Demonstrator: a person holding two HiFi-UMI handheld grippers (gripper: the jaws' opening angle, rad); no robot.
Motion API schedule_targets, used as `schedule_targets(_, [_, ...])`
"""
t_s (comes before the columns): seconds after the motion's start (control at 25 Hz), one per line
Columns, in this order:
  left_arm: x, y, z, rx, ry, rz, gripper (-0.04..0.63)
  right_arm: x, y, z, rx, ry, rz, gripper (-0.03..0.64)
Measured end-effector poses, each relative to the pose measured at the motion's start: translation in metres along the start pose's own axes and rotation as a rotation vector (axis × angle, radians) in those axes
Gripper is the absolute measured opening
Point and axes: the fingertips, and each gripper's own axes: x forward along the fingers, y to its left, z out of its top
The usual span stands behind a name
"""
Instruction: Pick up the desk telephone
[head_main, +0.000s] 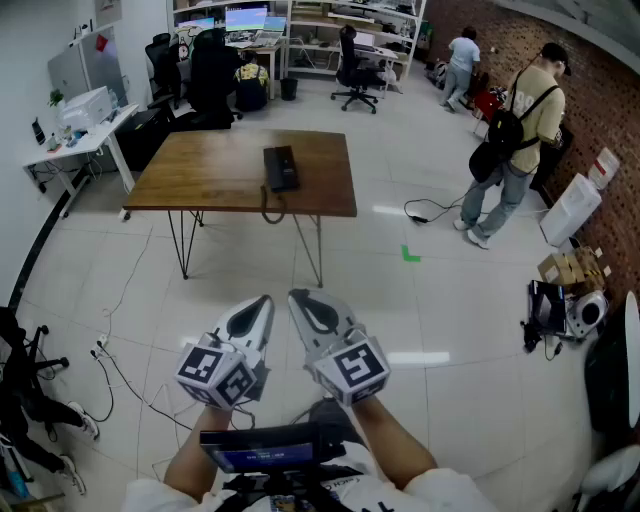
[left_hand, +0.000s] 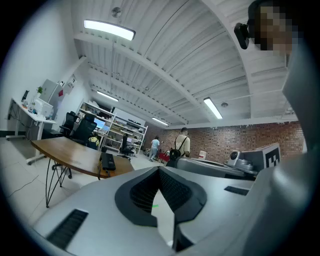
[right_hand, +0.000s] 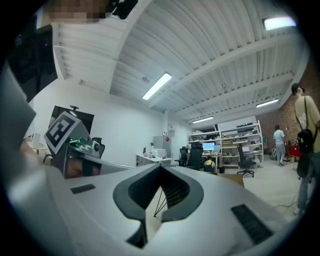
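At the far left a white desk (head_main: 95, 135) against the wall carries a printer (head_main: 85, 103). Right of it, in the middle of the room, stands a brown wooden desk (head_main: 200, 175) on thin metal legs. The black telephone (head_main: 281, 167) lies flat on this desk, a little right of its middle, and its cord (head_main: 270, 212) hangs over the near edge. In the left gripper view the telephone (left_hand: 107, 161) shows at the near end of the desk (left_hand: 65, 150), far beyond the jaws.

The left tongs (head_main: 262, 305) are held low over the tiled floor (head_main: 450, 320), well apart from the desk, pointing towards it. Their jaws are closed together with nothing between them (left_hand: 160, 172). Just beside them, the right tongs (head_main: 300, 300) are likewise fully closed and empty (right_hand: 160, 171).

Further right a small green mark (head_main: 411, 254) sits on the floor. Beyond it a person (head_main: 520, 140) with a black backpack (head_main: 500, 135) stands near the brick wall. Cardboard boxes (head_main: 572, 268) lie at the right edge.
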Motion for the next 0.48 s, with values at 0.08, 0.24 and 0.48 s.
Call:
schedule_targets(0.08, [0.006, 0.001, -0.004, 0.005, 0.003, -0.002, 0.002, 0.001, -0.007, -0.005, -0.001, 0.003, -0.003, 0.0])
schedule_targets(0.24, [0.024, 0.007, -0.006, 0.008, 0.005, 0.007, 0.002, 0.009, -0.026, -0.009, 0.0, 0.004, -0.005, 0.0])
schedule_targets(0.48, [0.059, 0.032, -0.005, 0.015, 0.014, 0.02, 0.002, 0.041, -0.057, -0.01, 0.005, -0.004, -0.005, 0.0])
